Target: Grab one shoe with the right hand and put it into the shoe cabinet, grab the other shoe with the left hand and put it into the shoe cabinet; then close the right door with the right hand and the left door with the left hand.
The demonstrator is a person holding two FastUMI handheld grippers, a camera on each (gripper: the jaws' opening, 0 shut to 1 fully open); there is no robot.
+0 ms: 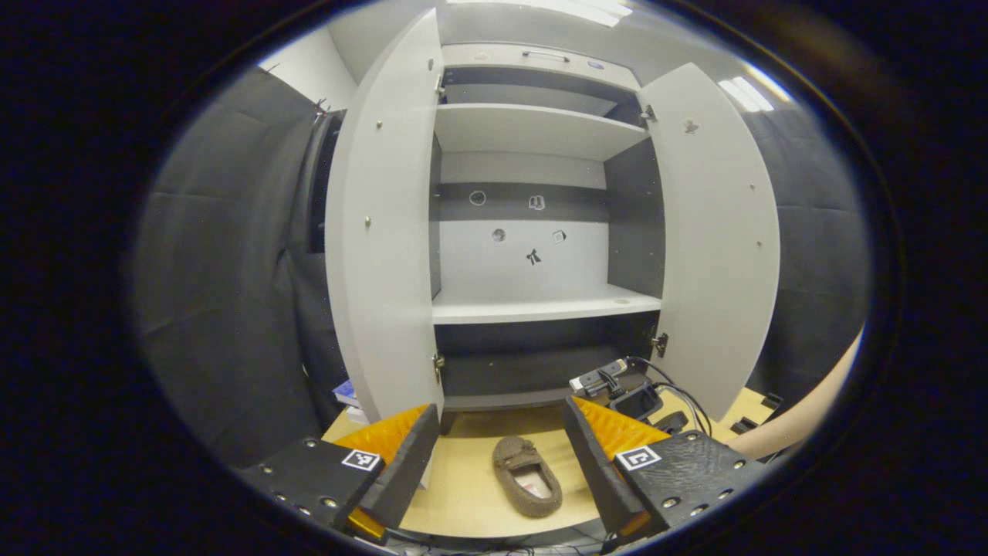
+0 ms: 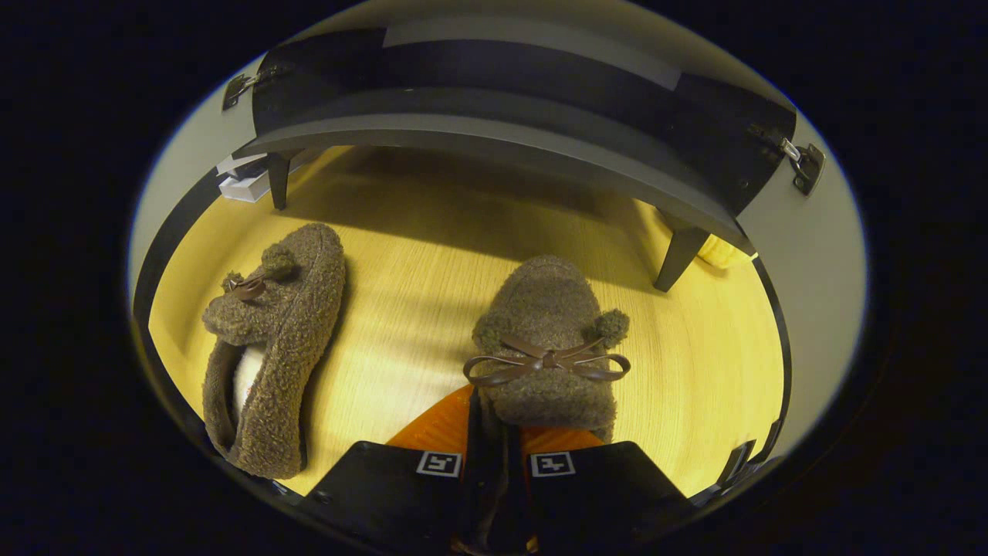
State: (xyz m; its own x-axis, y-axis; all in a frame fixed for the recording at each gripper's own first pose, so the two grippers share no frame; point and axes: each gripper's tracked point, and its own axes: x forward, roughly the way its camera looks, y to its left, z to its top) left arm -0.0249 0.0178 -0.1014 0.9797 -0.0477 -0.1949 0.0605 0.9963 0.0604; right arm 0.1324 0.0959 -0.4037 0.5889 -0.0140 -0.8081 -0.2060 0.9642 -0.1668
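— Fuzzy brown fleece is what the right gripper (image 2: 494,452) has hold of: its fingers are drawn close together on the heel edge of a slipper (image 2: 546,347), at six o'clock in the right gripper view, with the toe pointing toward twelve.

— And the bow?

— A thin brown bow lies across the top of that slipper, with a small pompom at its three o'clock end. The second slipper (image 2: 270,340) lies on the wooden floor (image 2: 409,278) at nine o'clock, well apart from the held one, tipped onto its side so the pale lining shows.

— What about the other tool?

— The left gripper (image 1: 498,455) is spread wide, nothing between its fingers. Through the gap, in the left gripper view, one slipper (image 1: 527,475) lies on the floor at six o'clock, opening upward.

— The cabinet?

— The shoe cabinet (image 1: 532,232) stands straight ahead at the centre. The left door (image 1: 382,232) swings out at nine o'clock, the right door (image 1: 718,239) at three o'clock. The pale shelves inside hold no shoes. In the right gripper view its dark base and legs run across twelve o'clock, above both slippers.

— Anything else nearby?

— A bare forearm (image 1: 803,417) at four o'clock in the left gripper view, and black cables (image 1: 671,394) beside the cabinet's foot.
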